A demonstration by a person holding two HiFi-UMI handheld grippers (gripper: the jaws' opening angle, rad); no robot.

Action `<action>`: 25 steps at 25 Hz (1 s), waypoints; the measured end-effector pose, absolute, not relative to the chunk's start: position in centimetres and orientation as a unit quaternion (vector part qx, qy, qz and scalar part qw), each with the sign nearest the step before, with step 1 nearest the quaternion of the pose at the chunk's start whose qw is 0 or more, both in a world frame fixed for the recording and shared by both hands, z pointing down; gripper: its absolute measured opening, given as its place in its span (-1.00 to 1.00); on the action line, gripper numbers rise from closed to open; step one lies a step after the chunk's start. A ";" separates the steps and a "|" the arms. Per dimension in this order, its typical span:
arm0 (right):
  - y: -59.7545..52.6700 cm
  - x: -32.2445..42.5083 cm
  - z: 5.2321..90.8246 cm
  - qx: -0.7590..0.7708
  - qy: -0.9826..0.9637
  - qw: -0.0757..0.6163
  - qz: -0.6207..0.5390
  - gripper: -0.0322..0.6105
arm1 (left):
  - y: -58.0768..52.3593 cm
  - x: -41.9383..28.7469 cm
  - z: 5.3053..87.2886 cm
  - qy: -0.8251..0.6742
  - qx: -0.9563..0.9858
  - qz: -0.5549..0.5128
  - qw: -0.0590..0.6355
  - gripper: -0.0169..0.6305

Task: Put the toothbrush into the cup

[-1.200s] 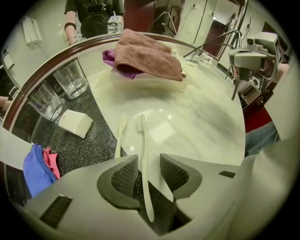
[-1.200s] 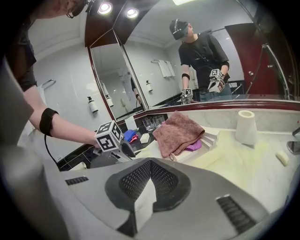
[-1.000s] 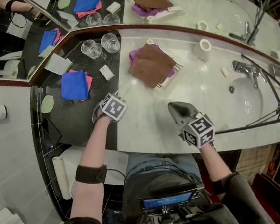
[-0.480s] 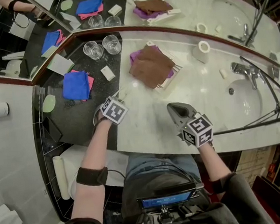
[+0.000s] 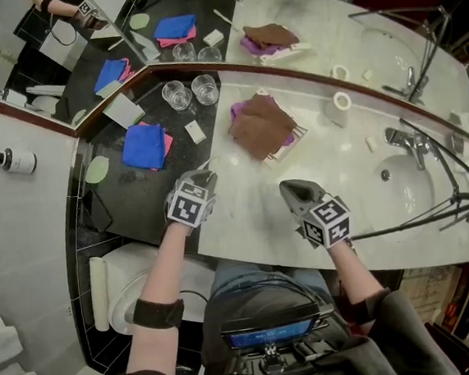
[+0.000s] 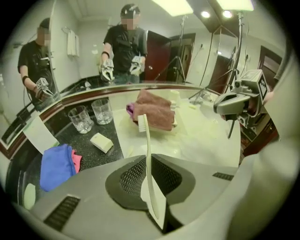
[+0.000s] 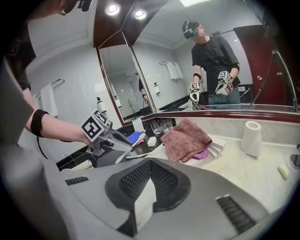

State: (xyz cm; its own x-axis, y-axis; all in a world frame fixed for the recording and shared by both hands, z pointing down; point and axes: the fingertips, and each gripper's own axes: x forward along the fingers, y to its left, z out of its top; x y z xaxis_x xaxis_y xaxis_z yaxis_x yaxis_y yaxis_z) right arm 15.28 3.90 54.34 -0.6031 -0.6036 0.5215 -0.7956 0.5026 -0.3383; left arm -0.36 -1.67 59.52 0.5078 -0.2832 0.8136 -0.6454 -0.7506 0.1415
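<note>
My left gripper point(image 6: 149, 164) is shut on a white toothbrush point(image 6: 146, 154), which sticks up between the jaws with its bristle head on top. Those jaws have just been closing on it. In the head view the left gripper point(image 5: 203, 177) hangs over the seam between the black and the white counter. Two glass cups point(image 5: 178, 95) point(image 5: 205, 87) stand at the back of the black counter, beyond it. My right gripper point(image 5: 289, 188) is shut and holds nothing, low over the white counter to the right.
A brown towel point(image 5: 260, 125) lies on a white tray mid-counter. A blue cloth point(image 5: 144, 146), a soap bar point(image 5: 195, 132) and a white card point(image 5: 124, 111) lie on the black part. A paper roll point(image 5: 342, 100), faucet point(image 5: 399, 138) and sink point(image 5: 411, 178) are right. Mirrors back the counter.
My left gripper has come up off the counter with the toothbrush in it and has tilted. The right gripper has stayed where it was.
</note>
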 end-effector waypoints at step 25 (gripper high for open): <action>2.2 11.4 49.5 0.337 -0.896 0.188 0.219 -0.88 | -2.8 -2.2 46.8 -0.484 0.859 0.141 0.093 -0.87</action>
